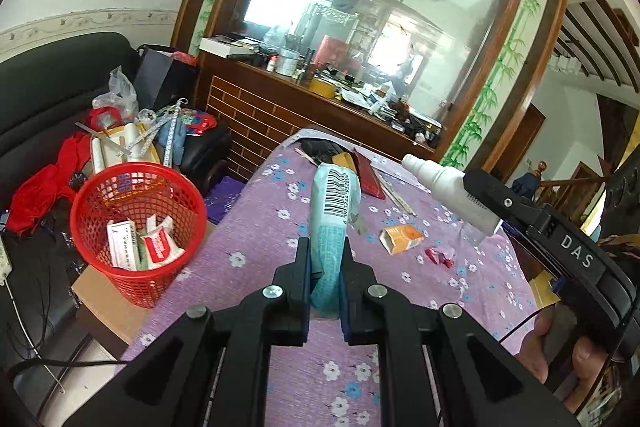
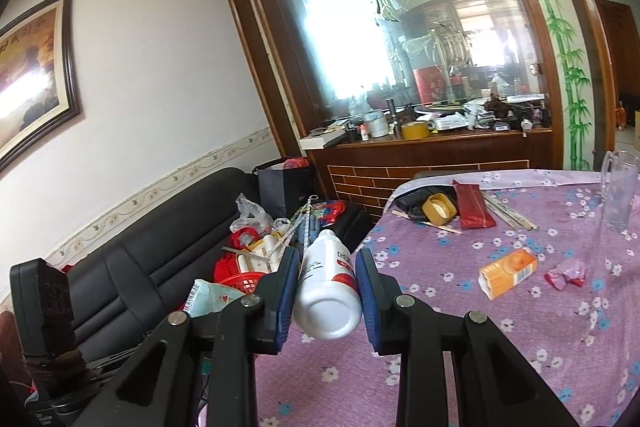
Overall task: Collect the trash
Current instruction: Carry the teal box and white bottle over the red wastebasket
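Observation:
My left gripper (image 1: pixel 326 251) is shut on a light blue packet (image 1: pixel 334 211) with a barcode, which stands upright over the purple floral tablecloth (image 1: pixel 256 235). A red mesh basket (image 1: pixel 136 227) with paper boxes inside sits left of the table edge, lower than the packet. My right gripper (image 2: pixel 328 261) is shut on a white bottle (image 2: pixel 326 291) with a red label, held level near the table's left edge. In the left wrist view that bottle (image 1: pixel 448 183) shows at the right. An orange carton (image 2: pixel 508 273) and a pink wrapper (image 2: pixel 566 275) lie on the cloth.
A clear glass mug (image 2: pixel 620 195), a tape roll (image 2: pixel 440 207), a red pouch (image 2: pixel 474 205) and sticks lie at the table's far side. A black sofa (image 2: pixel 160 259) piled with bags and red cloth stands left, behind the basket. A wooden cabinet (image 1: pixel 256 107) backs the table.

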### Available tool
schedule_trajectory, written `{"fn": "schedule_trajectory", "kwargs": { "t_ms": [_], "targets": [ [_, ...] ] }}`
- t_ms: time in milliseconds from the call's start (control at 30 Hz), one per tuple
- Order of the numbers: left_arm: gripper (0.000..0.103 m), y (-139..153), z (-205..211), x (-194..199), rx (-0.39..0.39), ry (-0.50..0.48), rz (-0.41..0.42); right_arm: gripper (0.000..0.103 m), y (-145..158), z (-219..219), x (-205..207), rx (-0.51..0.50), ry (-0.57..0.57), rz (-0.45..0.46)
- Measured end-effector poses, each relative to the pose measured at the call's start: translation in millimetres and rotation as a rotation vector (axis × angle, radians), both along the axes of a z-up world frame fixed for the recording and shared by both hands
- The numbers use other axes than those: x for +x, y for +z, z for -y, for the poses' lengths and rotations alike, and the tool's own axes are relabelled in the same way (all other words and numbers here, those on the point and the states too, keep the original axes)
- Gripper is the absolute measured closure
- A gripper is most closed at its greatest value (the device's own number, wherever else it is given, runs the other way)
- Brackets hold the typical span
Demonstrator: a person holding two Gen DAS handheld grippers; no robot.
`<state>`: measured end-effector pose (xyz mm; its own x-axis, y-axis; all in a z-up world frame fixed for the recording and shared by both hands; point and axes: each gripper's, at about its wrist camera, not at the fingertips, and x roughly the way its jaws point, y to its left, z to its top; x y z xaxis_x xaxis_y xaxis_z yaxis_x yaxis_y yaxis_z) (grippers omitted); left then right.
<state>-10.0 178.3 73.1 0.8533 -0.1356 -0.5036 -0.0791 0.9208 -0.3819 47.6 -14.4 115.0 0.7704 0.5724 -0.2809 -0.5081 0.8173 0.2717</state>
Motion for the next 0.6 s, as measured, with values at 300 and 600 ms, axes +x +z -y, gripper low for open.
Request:
{"fn": "schedule_trajectory", "kwargs": {
  "t_ms": [300, 600],
  "targets": [
    [0.091, -9.4, -37.6, 5.6, -0.019, 0.067, -0.024, 0.071, -3.1, -41.3, 5.8, -0.032, 0.076, -0.005],
    [0.091, -25.0, -90.0, 10.7, -0.021, 0.179, -0.055, 0.071, -20.8, -90.9, 27.9, -0.047, 0.237, -0.063]
  ]
}}
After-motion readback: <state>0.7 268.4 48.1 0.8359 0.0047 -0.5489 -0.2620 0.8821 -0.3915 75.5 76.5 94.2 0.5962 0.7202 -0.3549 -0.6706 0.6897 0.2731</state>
